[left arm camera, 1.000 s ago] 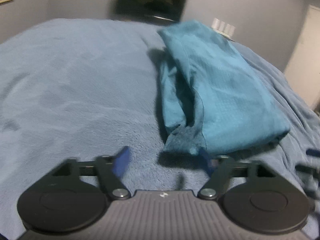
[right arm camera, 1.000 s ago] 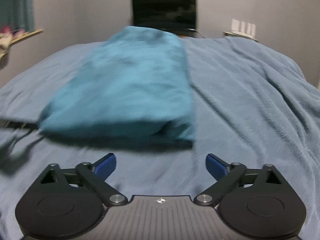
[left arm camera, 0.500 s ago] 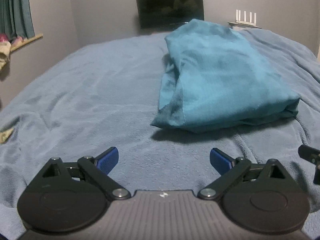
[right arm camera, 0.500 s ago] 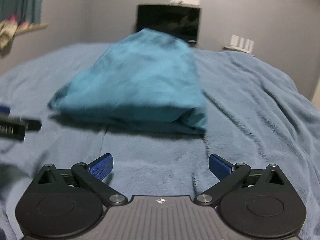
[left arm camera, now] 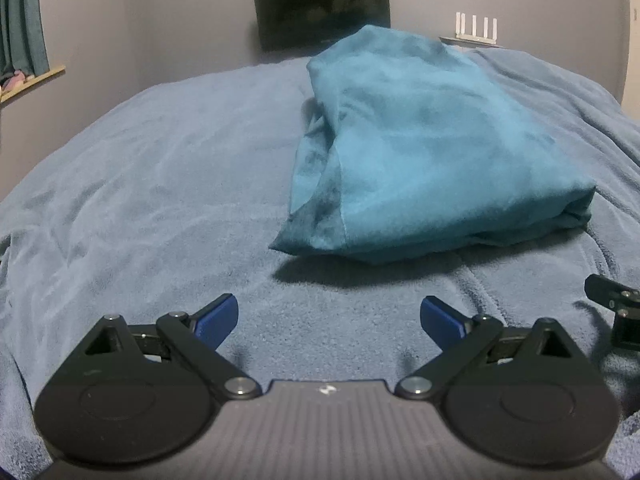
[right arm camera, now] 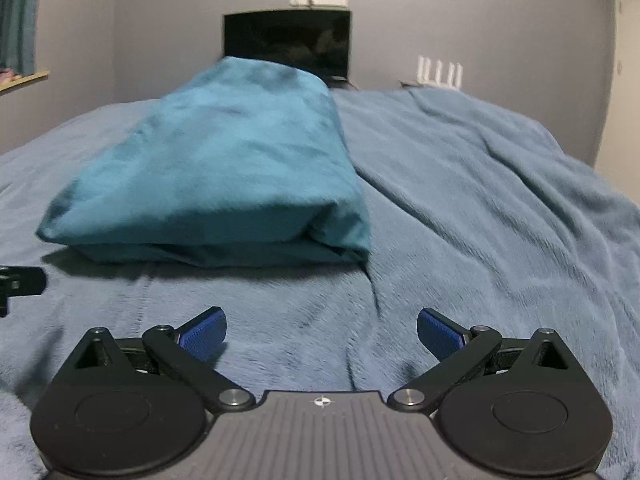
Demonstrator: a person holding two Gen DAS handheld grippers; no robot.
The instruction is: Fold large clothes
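A teal garment lies folded in a thick stack on the blue blanket; it also shows in the right wrist view. My left gripper is open and empty, low over the blanket, a short way in front of the garment's near left corner. My right gripper is open and empty, a short way in front of the garment's near right corner. Neither touches the cloth. Part of the right gripper shows at the right edge of the left wrist view, and part of the left gripper at the left edge of the right wrist view.
The blanket covers the whole bed, with ridges on the right side. A dark screen and a white router stand by the far wall. A curtain and wooden sill are at the left.
Both grippers have drawn back from the garment's near edge and levelled out. The left gripper's jaws have spread wider. The garment lies released on the blanket.
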